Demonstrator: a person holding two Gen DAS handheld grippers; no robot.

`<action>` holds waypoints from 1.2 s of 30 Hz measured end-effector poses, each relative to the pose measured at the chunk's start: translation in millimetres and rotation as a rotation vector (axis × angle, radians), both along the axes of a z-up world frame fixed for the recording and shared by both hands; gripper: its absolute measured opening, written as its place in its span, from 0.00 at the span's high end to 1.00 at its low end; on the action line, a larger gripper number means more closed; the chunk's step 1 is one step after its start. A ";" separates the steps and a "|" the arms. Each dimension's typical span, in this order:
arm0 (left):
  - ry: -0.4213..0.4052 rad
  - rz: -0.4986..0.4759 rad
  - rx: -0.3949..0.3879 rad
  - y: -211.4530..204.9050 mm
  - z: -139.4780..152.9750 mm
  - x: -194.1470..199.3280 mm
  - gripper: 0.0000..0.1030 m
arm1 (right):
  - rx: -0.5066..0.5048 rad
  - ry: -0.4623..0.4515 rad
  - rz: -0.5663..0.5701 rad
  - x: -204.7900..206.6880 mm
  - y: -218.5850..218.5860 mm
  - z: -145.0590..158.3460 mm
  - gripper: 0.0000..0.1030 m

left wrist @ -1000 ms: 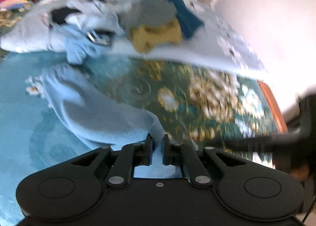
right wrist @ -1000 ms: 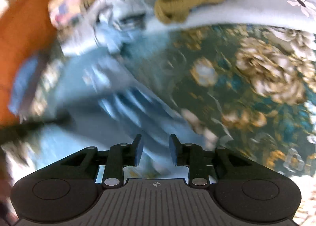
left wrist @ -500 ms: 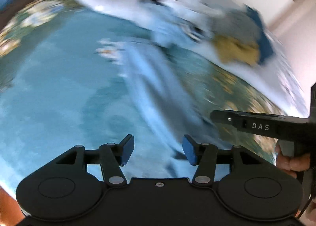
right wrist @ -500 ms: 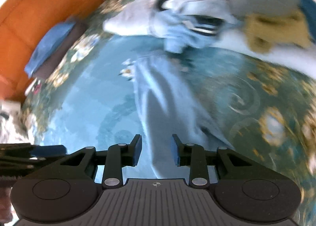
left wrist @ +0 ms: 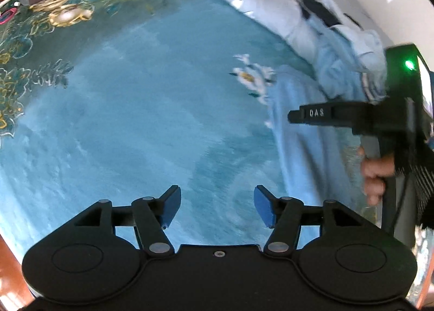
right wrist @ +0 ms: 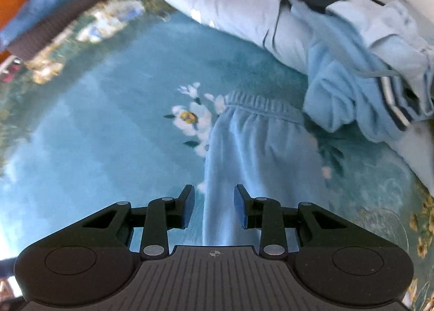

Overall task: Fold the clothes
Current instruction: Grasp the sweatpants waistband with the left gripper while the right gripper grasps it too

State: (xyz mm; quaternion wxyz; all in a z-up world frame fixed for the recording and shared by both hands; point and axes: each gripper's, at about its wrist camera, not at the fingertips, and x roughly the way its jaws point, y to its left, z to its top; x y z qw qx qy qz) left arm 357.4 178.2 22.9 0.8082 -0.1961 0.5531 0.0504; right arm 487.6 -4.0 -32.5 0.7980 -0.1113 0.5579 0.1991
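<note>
The left gripper has let go the pale blue trousers; its jaws are opening over bare bedspread; the right gripper hovers part-open, empty, astride their near left edge. They lie lengthwise, waistband far, so another fold seems due.

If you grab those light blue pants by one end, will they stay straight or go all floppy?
Probably floppy: the light blue soft trousers with the gathered waistband lie in loose folds on the teal bedspread, so the free end would likely droop. They look fleecy, so likely light and not slippery.
</note>
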 end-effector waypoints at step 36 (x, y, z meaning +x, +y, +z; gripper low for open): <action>-0.073 -0.283 -0.262 -78.4 -105.1 181.4 0.38 | 0.046 -0.145 -0.501 19.6 -175.1 47.4 0.95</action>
